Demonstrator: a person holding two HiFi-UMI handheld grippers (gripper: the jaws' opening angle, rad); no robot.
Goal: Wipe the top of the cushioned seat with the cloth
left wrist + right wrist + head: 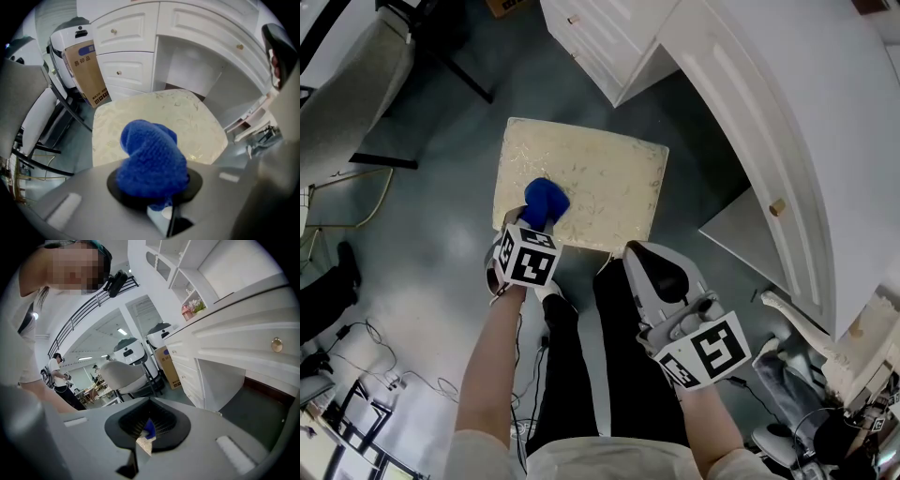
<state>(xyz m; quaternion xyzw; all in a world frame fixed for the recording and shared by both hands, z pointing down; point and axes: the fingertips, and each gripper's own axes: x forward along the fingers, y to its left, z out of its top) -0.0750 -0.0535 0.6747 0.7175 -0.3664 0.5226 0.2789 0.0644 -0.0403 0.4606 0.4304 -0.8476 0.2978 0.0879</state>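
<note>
Cream damask cushioned seat (600,187), square with rounded corners, on a glossy grey floor (441,234) beside white panelled cabinets (750,94). Blue knitted cloth (546,202), bunched into a lump over the seat's near-left corner, pinched in the left claw (538,221). Right claw (661,272) pressed together, empty, at the seat's near-right corner.

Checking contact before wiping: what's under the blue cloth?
The seat: the cloth, clamped in the left hand-held gripper, hangs over its near-left part. The fabric right beneath it is covered; contact can't be confirmed.
</note>
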